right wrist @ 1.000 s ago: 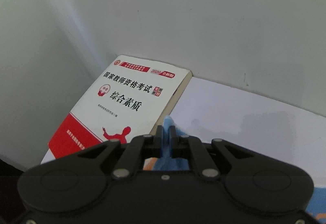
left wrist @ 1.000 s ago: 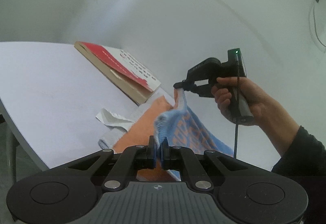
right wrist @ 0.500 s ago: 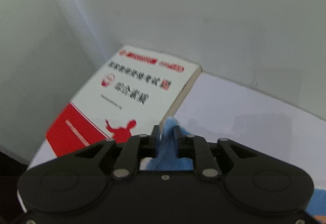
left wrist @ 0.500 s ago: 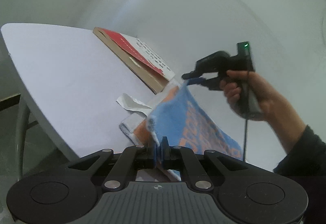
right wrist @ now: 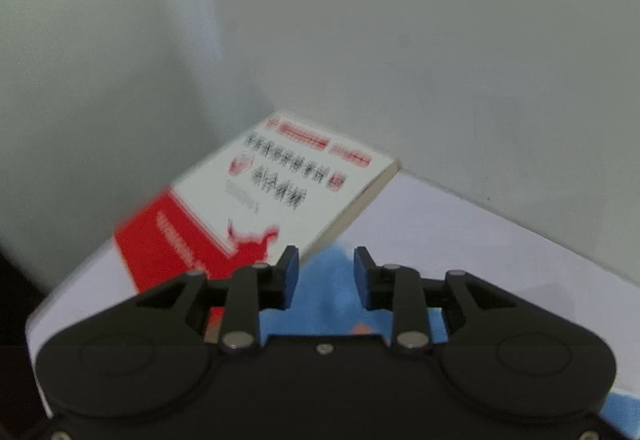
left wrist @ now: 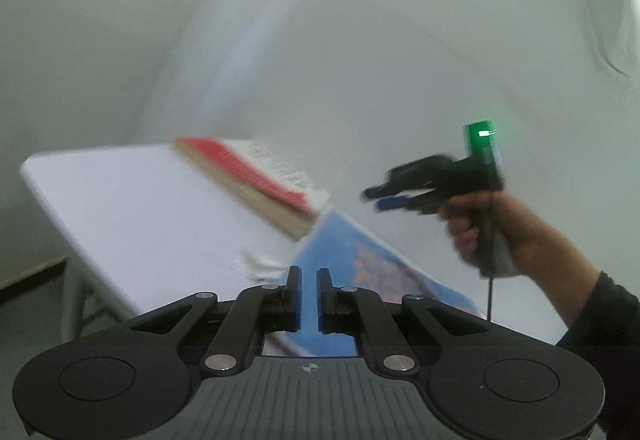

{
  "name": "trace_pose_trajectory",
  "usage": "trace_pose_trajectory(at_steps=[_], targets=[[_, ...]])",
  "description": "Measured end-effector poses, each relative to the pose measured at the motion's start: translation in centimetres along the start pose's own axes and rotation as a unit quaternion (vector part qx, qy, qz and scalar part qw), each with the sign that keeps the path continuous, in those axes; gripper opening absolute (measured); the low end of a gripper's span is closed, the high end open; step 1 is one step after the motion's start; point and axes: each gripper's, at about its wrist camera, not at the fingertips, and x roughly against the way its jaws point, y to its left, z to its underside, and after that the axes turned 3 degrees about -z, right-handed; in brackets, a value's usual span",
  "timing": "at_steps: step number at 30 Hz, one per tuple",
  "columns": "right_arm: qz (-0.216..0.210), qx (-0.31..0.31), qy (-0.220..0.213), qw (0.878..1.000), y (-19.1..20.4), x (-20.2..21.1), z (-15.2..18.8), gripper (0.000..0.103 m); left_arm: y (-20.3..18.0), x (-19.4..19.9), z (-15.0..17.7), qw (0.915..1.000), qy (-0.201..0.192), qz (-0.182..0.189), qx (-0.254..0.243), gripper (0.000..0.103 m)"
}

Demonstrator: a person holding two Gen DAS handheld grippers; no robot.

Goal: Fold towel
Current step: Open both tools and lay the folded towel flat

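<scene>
The blue towel (left wrist: 360, 260) with orange print lies flat on the white table (left wrist: 140, 208), one corner beside the book. My left gripper (left wrist: 308, 274) hovers over its near edge, open, with only a narrow gap and no cloth between the fingers. In the left wrist view a hand holds my right gripper (left wrist: 370, 199) above the towel's far corner, its fingers apart and empty. The right wrist view shows that right gripper (right wrist: 326, 254) open wide, the blue towel (right wrist: 328, 284) lying below and between the fingers.
A red and white book (left wrist: 256, 176) lies at the back of the table against the wall, and the same book (right wrist: 280, 184) fills the left of the right wrist view. Crumpled white paper (left wrist: 256, 264) sits left of the towel. The table edge (left wrist: 52, 208) drops off at left.
Both grippers were shut on towel corners and carried them toward the book. They have since opened and lifted away, and the towel now lies flat.
</scene>
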Motion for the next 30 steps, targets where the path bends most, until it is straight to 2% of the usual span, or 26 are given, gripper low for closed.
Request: trace_pose_trajectory(at_steps=[3,5,7,11,13,15,17,19,22,23,25,27,29,30], targets=[[-0.007,0.054,0.042,0.998,1.5,-0.9,2.7,0.029,-1.8,-1.6,0.1,0.9994,0.005,0.016,-0.029,0.035],[-0.013,0.070,0.058,0.996,1.6,-1.2,4.9,0.029,-2.9,-2.9,0.5,0.9985,0.017,0.019,-0.048,0.039],[-0.005,0.058,0.043,0.997,0.8,0.4,6.2,0.031,-3.9,-4.5,1.0,0.9969,0.046,0.028,-0.058,0.045],[-0.001,0.010,-0.015,1.000,-2.9,6.6,8.5,0.035,-6.3,-6.0,1.8,0.9922,0.073,0.070,-0.073,0.049],[0.038,-0.024,-0.050,0.998,-6.5,10.5,9.9,0.034,-8.1,-6.9,2.4,0.9881,0.082,0.097,-0.087,0.058],[0.062,-0.050,-0.071,0.994,-9.4,12.5,10.7,0.031,-10.2,-7.9,3.4,0.9828,0.092,0.127,-0.098,0.060],[0.071,-0.073,-0.078,0.992,-11.7,13.0,11.3,0.020,-12.1,-8.8,4.2,0.9773,0.105,0.149,-0.107,0.063],[0.073,-0.099,-0.080,0.989,-14.4,12.9,12.3,0.013,-13.3,-9.0,5.1,0.9740,0.114,0.157,-0.117,0.065],[0.092,-0.119,-0.056,0.987,-17.7,11.1,14.3,0.008,-14.9,-9.1,6.4,0.9691,0.126,0.165,-0.133,0.066],[0.103,-0.120,-0.056,0.986,-18.3,10.7,14.8,0.003,-15.4,-9.1,6.9,0.9673,0.131,0.168,-0.138,0.067],[0.090,-0.129,-0.066,0.985,-19.2,10.8,15.3,0.003,-16.5,-9.2,7.8,0.9637,0.139,0.174,-0.148,0.071],[0.103,-0.115,-0.070,0.986,-19.3,11.0,15.0,0.003,-17.5,-9.3,8.7,0.9599,0.147,0.179,-0.158,0.071],[0.113,-0.106,-0.082,0.985,-19.3,11.3,14.8,0.010,-18.6,-9.4,9.6,0.9559,0.156,0.184,-0.168,0.071],[0.100,-0.110,-0.096,0.984,-19.5,11.5,14.7,0.010,-19.1,-9.4,10.1,0.9538,0.160,0.187,-0.173,0.071]])
